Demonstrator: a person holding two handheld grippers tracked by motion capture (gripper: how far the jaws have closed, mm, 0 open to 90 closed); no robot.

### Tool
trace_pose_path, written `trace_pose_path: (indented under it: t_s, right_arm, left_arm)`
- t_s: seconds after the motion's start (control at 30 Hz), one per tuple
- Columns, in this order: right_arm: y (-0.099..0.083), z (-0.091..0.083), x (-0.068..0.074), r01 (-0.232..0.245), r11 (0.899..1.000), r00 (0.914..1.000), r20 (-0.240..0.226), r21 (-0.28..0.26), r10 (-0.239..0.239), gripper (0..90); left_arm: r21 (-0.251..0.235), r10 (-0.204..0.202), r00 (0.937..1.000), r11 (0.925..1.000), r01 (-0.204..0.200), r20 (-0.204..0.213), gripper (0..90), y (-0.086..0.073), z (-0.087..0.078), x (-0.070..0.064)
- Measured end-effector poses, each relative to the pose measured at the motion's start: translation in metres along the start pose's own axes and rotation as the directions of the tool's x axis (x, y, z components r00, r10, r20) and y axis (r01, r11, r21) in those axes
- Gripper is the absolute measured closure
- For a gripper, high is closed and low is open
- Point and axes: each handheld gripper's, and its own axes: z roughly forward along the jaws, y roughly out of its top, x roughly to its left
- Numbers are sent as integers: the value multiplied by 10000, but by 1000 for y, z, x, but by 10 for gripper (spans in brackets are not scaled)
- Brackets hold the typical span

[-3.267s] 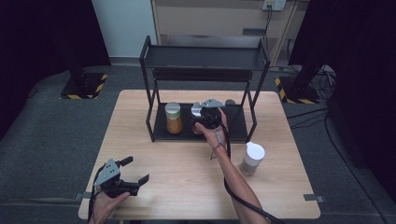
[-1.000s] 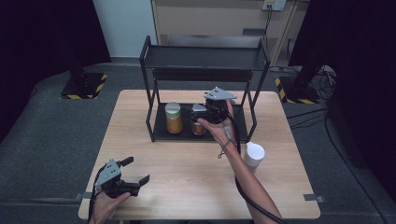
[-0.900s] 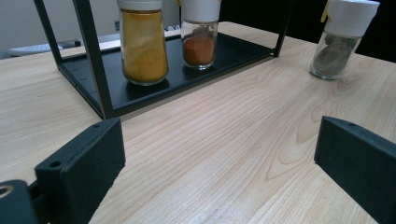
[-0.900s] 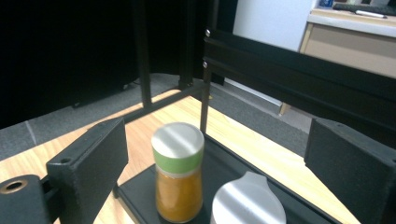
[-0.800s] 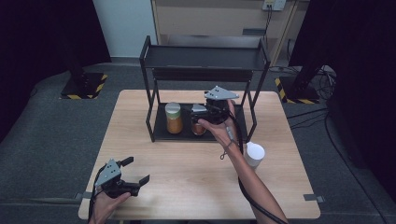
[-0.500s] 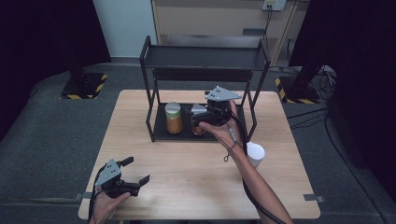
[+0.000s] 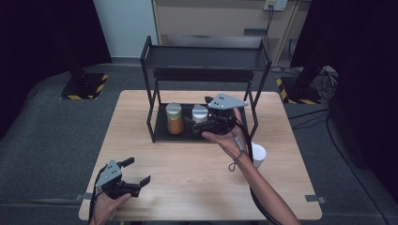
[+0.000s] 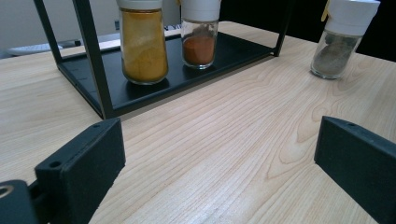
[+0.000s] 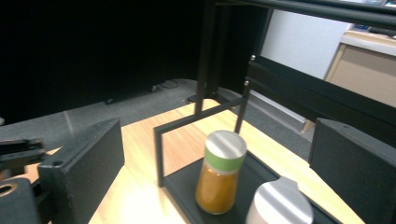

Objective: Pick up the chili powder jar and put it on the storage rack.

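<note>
**Second jar on the rack, right gripper backing off**

Since the earliest frame I am seeing the right gripper (image 7: pixel 199 125) carried from the front of the rack (image 7: pixel 155 117) in over its lower shelf, and now it is hanging just beside the red spice jar (image 7: pixel 200 113) at the centre of the high view. That jar is standing upright on the shelf, near the yellow spice jar (image 7: pixel 174 118) to its left. In the right gripper view the fingers (image 9: pixel 84 161) are standing wide apart with nothing between them and the silver cap low between them, so I am judging this a release.

The left gripper (image 7: pixel 133 171) is resting at the lower left of the high view on the counter (image 7: pixel 187 178), spread wide and holding nothing; I am keeping it parked there, clear of the work. A third jar (image 8: pixel 337 44), with a grey filling, is waiting on the counter right of the rack, probably the next one to be shelved. The jars are going side by side, leaving room on the shelf's right.
</note>
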Motion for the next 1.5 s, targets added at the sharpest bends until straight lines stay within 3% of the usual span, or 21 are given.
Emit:
trace_pose_path:
  t_s: [0.57, 1.13, 1.5]
  right_arm:
    - [-21, -44, 6, -161, 9990, 9974, -714, -427, 130, 51]
    - [-49, -94, 12, -295, 9986, 9982, -537, -448, 271, 51]
    - [-79, -130, 18, -669, 9962, 9977, -156, -566, 661, 51]
  left_arm:
    - [8, 23, 10000, 10000, -23, -6, 6, 0, 0, 0]
    - [29, 68, 10000, 10000, -68, 15, 5, 0, 0, 0]
    - [-57, 112, 9999, 9999, -111, 9, 6, 0, -1, -1]
